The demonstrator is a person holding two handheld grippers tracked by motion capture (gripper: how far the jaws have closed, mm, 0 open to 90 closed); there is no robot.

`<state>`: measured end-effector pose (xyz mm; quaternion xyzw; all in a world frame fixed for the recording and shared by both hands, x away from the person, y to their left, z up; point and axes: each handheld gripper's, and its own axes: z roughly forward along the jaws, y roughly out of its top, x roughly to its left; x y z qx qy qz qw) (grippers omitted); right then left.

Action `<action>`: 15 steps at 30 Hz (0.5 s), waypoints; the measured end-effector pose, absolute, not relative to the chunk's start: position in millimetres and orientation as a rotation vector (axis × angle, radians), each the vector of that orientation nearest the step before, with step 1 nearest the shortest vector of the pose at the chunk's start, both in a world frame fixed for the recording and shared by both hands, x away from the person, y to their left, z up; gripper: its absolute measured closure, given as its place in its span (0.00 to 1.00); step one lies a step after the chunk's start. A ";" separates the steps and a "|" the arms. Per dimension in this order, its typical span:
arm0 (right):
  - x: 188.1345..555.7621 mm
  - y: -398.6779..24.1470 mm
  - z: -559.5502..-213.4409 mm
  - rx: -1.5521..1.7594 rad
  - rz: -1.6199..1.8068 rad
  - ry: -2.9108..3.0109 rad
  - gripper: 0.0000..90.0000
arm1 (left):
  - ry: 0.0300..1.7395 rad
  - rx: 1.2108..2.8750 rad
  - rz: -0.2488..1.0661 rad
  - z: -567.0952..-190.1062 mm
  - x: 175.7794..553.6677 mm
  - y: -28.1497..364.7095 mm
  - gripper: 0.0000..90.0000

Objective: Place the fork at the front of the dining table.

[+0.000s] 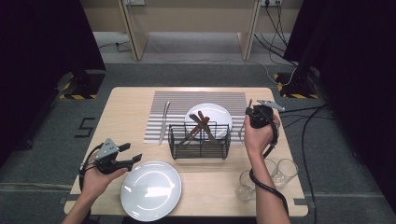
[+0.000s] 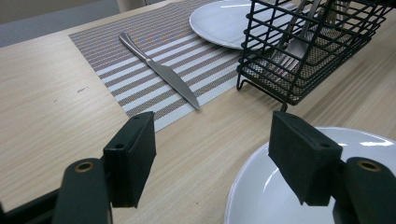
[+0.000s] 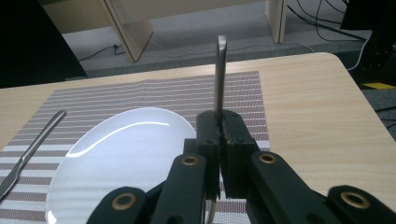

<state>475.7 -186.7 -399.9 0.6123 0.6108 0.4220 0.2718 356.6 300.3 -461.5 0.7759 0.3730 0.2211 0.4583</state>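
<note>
The right gripper (image 3: 218,135) is clenching a utensil handle (image 3: 220,74) at frame centre, above the plate (image 3: 116,154); the left gripper (image 2: 212,158) is hovering released at the bottom, over the near plate (image 2: 280,196).

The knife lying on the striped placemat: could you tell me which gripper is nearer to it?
Left. The left gripper sits just below the knife; the right gripper is beyond the wire basket.

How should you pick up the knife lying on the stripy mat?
Best guess: grip the knife by its handle, the thicker end pointing away from the near table edge. Come straight down from above, jaws across its width, because it lies flat on the placemat with open space on both sides.
</note>
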 end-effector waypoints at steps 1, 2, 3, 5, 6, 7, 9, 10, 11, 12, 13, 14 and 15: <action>476.1 -186.7 -400.4 1.649 1.135 1.645 0.97 | 0.919 1.911 0.545 -461.5 356.7 300.3 0.35; 476.2 -186.5 -400.7 1.655 1.135 1.645 0.97 | 0.919 1.911 0.545 -461.5 356.7 300.3 0.35; 476.5 -186.7 -401.2 1.654 1.132 1.646 0.97 | 0.919 1.911 0.545 -461.5 356.8 300.4 0.35; 477.0 -187.0 -401.8 1.659 1.131 1.645 0.97 | 0.919 1.910 0.545 -461.5 356.7 300.2 0.35; 477.3 -187.4 -402.1 1.657 1.128 1.646 0.97 | 0.919 1.911 0.544 -461.6 356.7 300.2 0.35; 477.6 -187.4 -402.2 1.657 1.129 1.645 0.97 | 0.919 1.911 0.545 -461.6 356.7 300.1 0.35; 477.9 -187.5 -402.4 1.661 1.127 1.646 0.97 | 0.918 1.911 0.543 -461.7 356.6 299.8 0.35; 478.1 -187.6 -402.5 1.662 1.126 1.646 0.97 | 0.917 1.911 0.544 -461.8 356.6 299.7 0.35; 478.4 -188.0 -402.7 1.659 1.124 1.647 0.97 | 0.917 1.912 0.544 -461.8 356.6 299.6 0.35; 478.6 -188.0 -402.8 1.662 1.124 1.646 0.97 | 0.917 1.911 0.544 -461.8 356.7 299.5 0.35; 478.9 -188.1 -403.1 1.662 1.123 1.646 0.97 | 0.917 1.912 0.543 -461.9 356.7 299.5 0.35; 479.1 -188.2 -403.4 1.664 1.122 1.645 0.97 | 0.917 1.912 0.543 -462.1 356.7 299.4 0.35; 479.3 -188.3 -403.5 1.667 1.120 1.644 0.97 | 0.917 1.912 0.543 -462.2 356.7 299.4 0.35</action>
